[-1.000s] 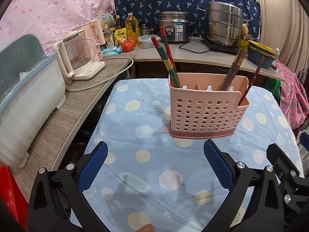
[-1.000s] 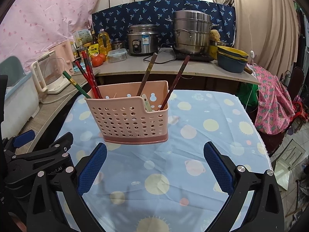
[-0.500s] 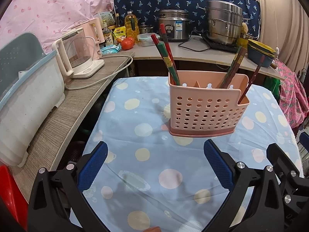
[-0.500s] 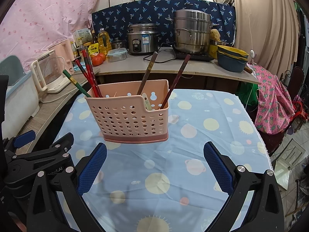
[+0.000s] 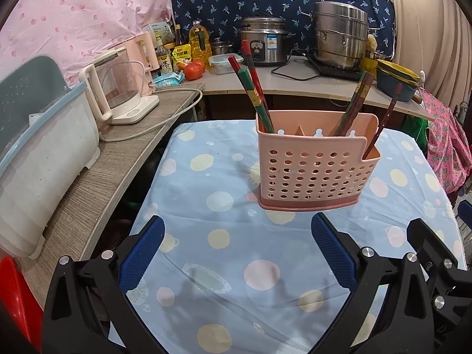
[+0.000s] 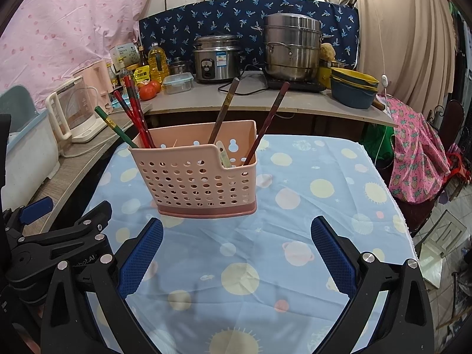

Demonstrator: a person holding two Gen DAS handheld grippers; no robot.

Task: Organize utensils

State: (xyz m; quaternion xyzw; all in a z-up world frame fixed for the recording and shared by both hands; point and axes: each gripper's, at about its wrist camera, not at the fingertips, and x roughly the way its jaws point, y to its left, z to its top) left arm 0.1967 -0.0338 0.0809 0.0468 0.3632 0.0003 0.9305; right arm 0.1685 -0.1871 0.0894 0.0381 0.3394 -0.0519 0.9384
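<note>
A pink perforated utensil caddy (image 5: 315, 168) (image 6: 197, 174) stands upright on the blue dotted tablecloth (image 5: 224, 236) (image 6: 295, 212). Red and green chopsticks (image 5: 253, 94) (image 6: 132, 115) lean out of its left compartment. Dark brown chopsticks (image 5: 354, 103) (image 6: 224, 109) and another dark one (image 6: 270, 121) lean from its right side, and a pale utensil (image 6: 223, 155) pokes up at the notch. My left gripper (image 5: 236, 250) is open, a short way in front of the caddy, holding nothing. My right gripper (image 6: 236, 250) is open too, just as far back and empty.
A counter to the left carries a white bin (image 5: 35, 159) and a glass kettle (image 5: 118, 88) with its cord. The back counter holds a rice cooker (image 5: 264, 44), a steel pot (image 5: 339, 38), bowls (image 5: 395, 79), bottles and tomatoes. Pink cloth (image 6: 419, 159) hangs right of the table.
Both grippers have drawn back slightly from the caddy, which now sits a little lower and farther in the views. Both stay open and empty.
</note>
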